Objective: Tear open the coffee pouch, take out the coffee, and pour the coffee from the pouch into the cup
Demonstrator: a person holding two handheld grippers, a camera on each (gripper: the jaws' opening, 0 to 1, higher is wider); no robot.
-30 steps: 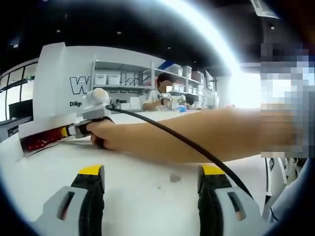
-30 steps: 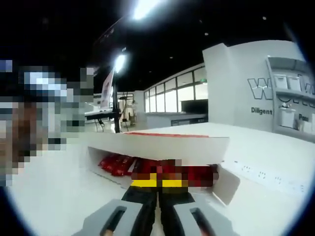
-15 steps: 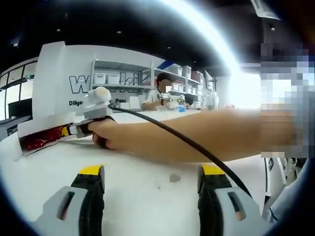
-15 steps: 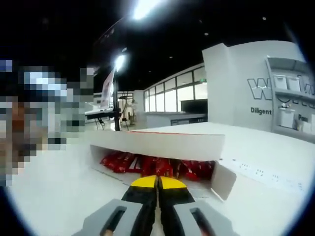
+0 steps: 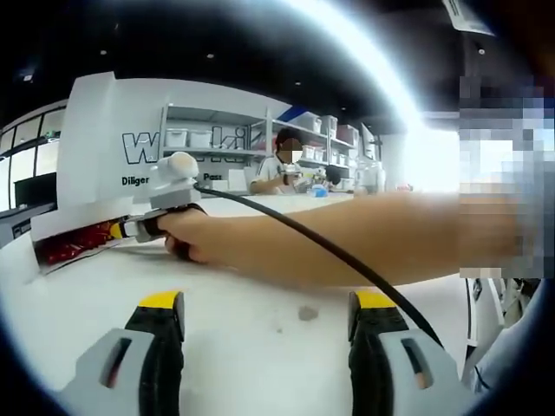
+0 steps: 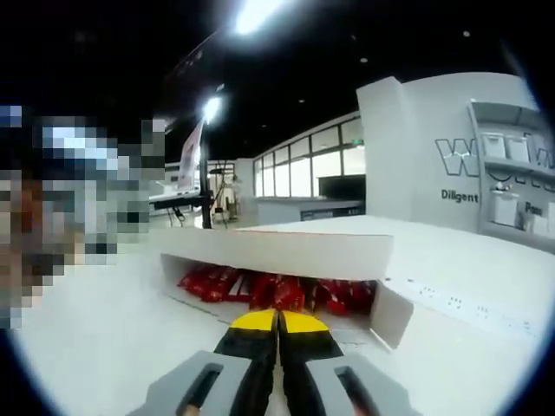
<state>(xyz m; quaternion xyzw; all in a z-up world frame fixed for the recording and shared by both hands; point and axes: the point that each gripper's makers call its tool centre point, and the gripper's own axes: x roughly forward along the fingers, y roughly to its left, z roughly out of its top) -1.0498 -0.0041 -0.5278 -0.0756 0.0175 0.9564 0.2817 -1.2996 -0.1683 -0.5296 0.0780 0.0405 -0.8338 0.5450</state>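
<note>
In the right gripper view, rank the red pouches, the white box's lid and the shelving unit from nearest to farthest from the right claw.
From the right claw:
1. Red pouches, inside the open box just beyond the claw tips.
2. White box's lid, directly above the pouches.
3. Shelving unit, far right against the lettered wall.

A lab-like showroom, with white worktables (image 5: pixel 260 347), shelving (image 5: pixel 208 143) of storage bins, glass partitions (image 6: pixel 312 178) and a lettered wall (image 6: pixel 486 165)

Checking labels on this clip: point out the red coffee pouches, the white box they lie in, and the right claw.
red coffee pouches (image 6: pixel 277 291), right gripper view, middle of the pile.
white box (image 6: pixel 286 253), right gripper view, front of its lid.
right claw (image 6: pixel 278 319), right gripper view, between its yellow tips.
</note>
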